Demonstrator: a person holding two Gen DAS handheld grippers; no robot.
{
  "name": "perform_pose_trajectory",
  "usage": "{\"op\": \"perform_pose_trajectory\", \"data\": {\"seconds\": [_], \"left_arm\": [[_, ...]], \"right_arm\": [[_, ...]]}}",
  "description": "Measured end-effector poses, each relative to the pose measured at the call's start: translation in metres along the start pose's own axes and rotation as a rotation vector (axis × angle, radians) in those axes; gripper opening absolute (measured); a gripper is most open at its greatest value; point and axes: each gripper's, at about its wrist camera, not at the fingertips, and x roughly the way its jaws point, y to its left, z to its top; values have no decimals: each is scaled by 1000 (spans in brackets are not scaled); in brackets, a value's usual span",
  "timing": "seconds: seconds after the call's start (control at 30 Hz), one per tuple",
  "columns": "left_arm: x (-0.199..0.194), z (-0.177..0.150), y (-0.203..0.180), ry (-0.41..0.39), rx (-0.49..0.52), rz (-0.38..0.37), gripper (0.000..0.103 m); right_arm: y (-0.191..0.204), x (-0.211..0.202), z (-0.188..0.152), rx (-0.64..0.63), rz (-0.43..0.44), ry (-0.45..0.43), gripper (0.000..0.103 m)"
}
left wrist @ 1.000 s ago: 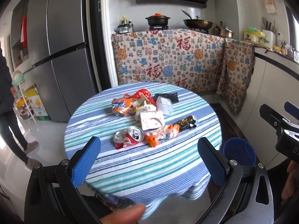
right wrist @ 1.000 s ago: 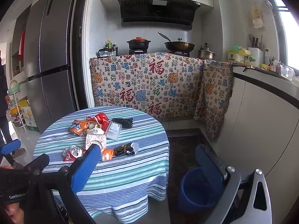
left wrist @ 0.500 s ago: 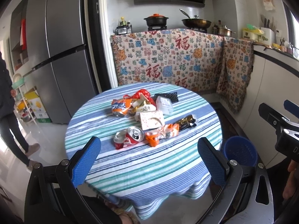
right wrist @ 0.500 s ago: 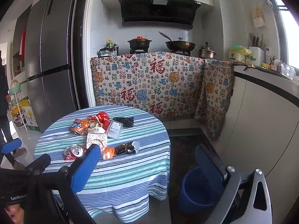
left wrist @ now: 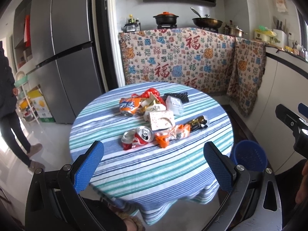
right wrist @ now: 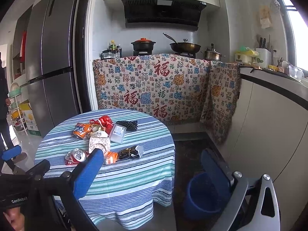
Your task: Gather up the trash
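Progress check: nothing collected yet, judging by how things lie.

Round counter (left wrist: 154,165), striped cloth, carries all the trash in one cluster around its middle, reaching toward the far edge. Blue bin (right wrist: 204,196) stands on the floor just beside the counter's right edge; what shows of its inside looks empty, though the right gripper's finger hides part of it.

Items on the counter, largest first:
- white patterned carton (left wrist: 161,119), at the centre of the cluster
- crushed orange can (left wrist: 129,106), toward the far left of the pile
- clear plastic box (left wrist: 174,105), far right of the pile, with a black mesh piece (left wrist: 176,96) just behind it
- crushed red can (left wrist: 137,137), nearest the front edge, left side
- red wrapper (left wrist: 151,93), at the far edge of the pile
- orange wrapper (left wrist: 172,134), front, touching the carton's near side
- dark foil wrapper (left wrist: 198,124), right of the carton

Left gripper (left wrist: 154,163): fingers spread wide, nothing between them, hovering off the counter's front edge and aimed at the red can and orange wrapper.
Right gripper (right wrist: 152,175): likewise wide apart and empty, held off the counter's front-right, above the bin.

Remaining: every piece, as far as I can judge. Red can looks the closest first pick.
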Motion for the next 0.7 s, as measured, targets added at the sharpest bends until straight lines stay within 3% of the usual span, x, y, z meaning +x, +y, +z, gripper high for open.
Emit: {"op": "perform_pose_trajectory", "data": {"seconds": [0.7], "left_arm": [[8, -1, 29, 4, -45, 29, 103]], "right_arm": [[7, 6, 0, -8, 28, 11, 103]]}}
